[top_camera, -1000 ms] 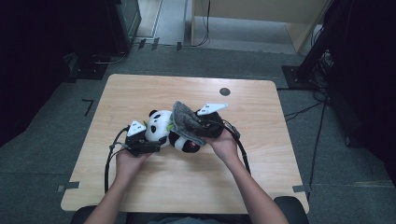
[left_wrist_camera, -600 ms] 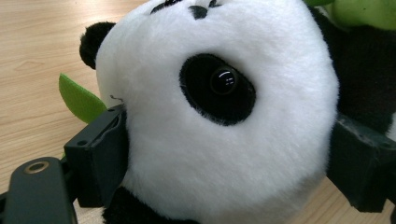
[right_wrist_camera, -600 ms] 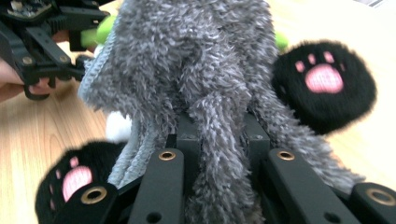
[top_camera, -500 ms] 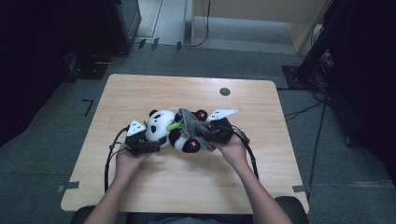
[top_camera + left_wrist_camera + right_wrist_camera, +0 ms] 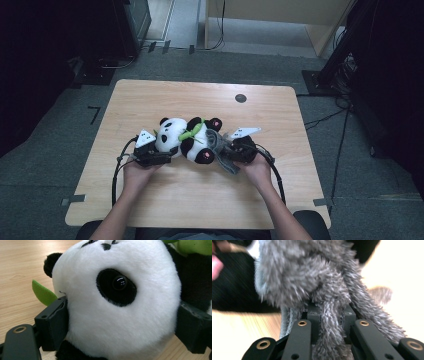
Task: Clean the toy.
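R gripper point(image 5: 231, 150) lower w/ grey cloth point(image 5: 217, 145) clamped, L gripper point(image 5: 165, 152) clamping panda head point(image 5: 170, 135), mid-table point(image 5: 150, 95), edges far.

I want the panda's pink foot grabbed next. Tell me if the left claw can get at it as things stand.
Probably not: the left claw is shut on the panda head, and the pink foot lies past its body, nearer the right claw, which is clamped on grey fur.

The plush panda point(image 5: 182, 137) is white with black ears, black eye patches, a black body and pink paw pads, and carries green leaves. The furry cloth point(image 5: 220, 145) is grey. The counter point(image 5: 200, 200) is pale wood grain with one dark round spot.
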The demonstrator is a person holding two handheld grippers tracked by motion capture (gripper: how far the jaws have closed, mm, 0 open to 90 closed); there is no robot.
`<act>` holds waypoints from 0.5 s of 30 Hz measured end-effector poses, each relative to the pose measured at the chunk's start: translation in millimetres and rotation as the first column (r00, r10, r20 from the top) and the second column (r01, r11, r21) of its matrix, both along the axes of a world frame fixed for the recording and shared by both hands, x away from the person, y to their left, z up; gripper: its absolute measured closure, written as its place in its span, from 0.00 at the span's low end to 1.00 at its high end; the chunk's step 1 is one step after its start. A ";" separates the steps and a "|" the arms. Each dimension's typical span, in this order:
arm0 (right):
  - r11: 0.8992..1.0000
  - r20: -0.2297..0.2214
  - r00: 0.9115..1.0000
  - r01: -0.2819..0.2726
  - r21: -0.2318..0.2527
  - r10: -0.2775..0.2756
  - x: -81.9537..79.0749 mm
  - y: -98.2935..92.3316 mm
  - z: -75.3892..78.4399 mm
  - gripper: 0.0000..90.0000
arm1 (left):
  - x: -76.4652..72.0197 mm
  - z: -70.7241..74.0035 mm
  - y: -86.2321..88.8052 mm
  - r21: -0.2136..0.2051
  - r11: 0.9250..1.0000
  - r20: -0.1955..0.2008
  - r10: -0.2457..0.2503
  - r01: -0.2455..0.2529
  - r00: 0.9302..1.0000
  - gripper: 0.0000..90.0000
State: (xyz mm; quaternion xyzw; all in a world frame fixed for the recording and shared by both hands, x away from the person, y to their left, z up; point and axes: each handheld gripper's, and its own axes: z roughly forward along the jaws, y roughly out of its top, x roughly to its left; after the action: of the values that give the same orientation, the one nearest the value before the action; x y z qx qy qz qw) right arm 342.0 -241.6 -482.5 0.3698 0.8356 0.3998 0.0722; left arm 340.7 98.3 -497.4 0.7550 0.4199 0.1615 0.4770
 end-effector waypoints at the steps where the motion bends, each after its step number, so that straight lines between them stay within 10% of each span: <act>1: 1.000 0.000 1.000 0.000 0.000 0.000 0.0 0.0 0.0 0.85 | 0.0 -0.1 0.3 0.001 1.000 0.001 -0.002 0.002 1.000 0.12; 6: 1.000 -0.014 1.000 0.017 -0.001 -0.017 -3.5 -5.6 -4.1 0.85 | 0.4 -0.4 1.6 -0.008 1.000 0.001 -0.002 0.002 1.000 0.13; 15: 0.999 0.082 0.996 0.025 0.031 -0.028 -6.1 -9.0 53.6 0.85 | -0.2 1.4 2.9 -0.012 1.000 0.010 -0.005 0.005 1.000 0.17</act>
State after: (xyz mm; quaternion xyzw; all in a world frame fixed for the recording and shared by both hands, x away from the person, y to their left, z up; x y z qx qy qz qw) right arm 335.9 -250.5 -429.0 0.3651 0.8208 0.4264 0.1062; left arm 340.5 101.1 -496.0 0.7523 0.4164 0.1617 0.4842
